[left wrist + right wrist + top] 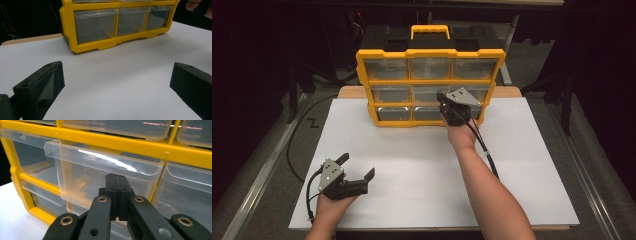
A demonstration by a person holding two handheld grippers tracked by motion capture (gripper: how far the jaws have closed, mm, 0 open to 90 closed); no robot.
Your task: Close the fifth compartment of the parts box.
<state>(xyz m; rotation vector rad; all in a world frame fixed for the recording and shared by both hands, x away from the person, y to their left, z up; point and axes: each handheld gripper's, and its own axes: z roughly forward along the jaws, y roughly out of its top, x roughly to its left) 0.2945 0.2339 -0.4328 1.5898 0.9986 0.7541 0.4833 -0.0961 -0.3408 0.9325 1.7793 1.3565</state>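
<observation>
Right tongs closed at a middle drawer, left tongs wide open over the table

Your right tongs [447,102] are up against the front of the yellow organizer [430,52], which stands upright at the far side of the white table [422,165]. In the right gripper view the jaws are pressed together with no gap, their tips right at the front of a clear drawer [100,173] in the middle row that sits out a little from its neighbours; you cannot tell whether they pinch any part of it. Your left tongs [358,166] sit low near the table's near left corner, jaws spread wide and holding nothing, well apart from the organizer.
</observation>
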